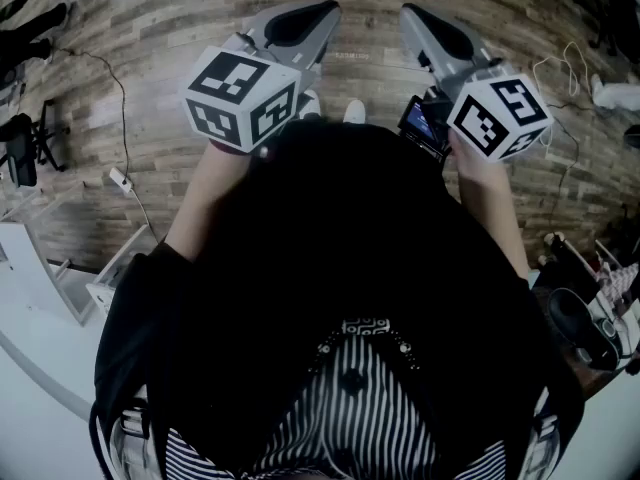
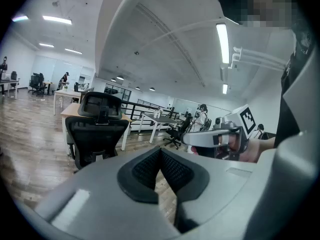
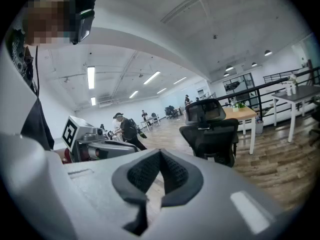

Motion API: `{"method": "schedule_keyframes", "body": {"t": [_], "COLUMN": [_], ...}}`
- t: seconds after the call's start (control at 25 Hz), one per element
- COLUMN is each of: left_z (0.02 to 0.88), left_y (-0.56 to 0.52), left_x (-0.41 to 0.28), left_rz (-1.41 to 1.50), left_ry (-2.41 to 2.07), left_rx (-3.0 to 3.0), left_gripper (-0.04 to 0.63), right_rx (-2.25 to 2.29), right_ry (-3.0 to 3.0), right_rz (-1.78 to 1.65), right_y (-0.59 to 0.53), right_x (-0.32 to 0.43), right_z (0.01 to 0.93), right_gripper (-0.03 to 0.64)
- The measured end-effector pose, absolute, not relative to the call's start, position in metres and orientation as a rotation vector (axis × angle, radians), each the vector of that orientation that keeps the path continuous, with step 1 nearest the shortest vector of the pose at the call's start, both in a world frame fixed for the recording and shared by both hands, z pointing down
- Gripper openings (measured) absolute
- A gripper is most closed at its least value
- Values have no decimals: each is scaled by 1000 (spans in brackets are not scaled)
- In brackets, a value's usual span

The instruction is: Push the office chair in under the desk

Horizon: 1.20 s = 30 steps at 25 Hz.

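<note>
A black mesh office chair (image 2: 95, 129) with a headrest stands on the wood floor some way ahead, its back toward me. Behind it is a wooden-topped desk (image 2: 69, 110) with white legs. The right gripper view shows the same chair (image 3: 211, 130) and desk (image 3: 246, 115) to the right of centre. My left gripper (image 2: 161, 151) is shut with nothing between its pads. My right gripper (image 3: 160, 154) is also shut and empty. In the head view both grippers, left (image 1: 305, 18) and right (image 1: 425, 20), are held side by side above the floor, well short of the chair, which that view does not show.
A white table (image 2: 157, 120), another office chair (image 2: 176, 133) and a black railing (image 3: 280, 86) stand further back, with people at distant desks. A cable and power strip (image 1: 118, 178) lie on the floor to my left. Cluttered furniture (image 1: 585, 308) sits at my right.
</note>
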<state>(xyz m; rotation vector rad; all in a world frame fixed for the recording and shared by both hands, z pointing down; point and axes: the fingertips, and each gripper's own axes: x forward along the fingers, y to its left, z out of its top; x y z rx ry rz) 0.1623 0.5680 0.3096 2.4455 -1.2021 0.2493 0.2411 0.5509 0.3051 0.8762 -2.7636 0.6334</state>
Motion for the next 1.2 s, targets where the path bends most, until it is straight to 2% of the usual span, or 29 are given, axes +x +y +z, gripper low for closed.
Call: {"method": "schedule_keyframes", "body": {"t": [0.2,0.44,0.72,1.04,1.2], "left_z": [303,304,306,300,300], "left_y": [578,566,579,588,592], "left_x": [146,180,182,212,247], "left_rz": [244,272,253,250,258], "left_ry": [-1226,-1245,-1252,-1278,-1295], "left_rx": [2456,2450,2430,2428,2416], "left_gripper": [-2,-3,-3,-3,-2], "right_rx": [904,922,917,891,870], "right_ry": [-2763,-2784,-2820,-2850,-2868], "right_rz": [637,703,750,775,773], "right_y": [552,534,542,548,549], "right_x": [244,289,304,336,376], "right_z": [303,303,299,299,299], "right_gripper": [-1,-1,0,0,0]}}
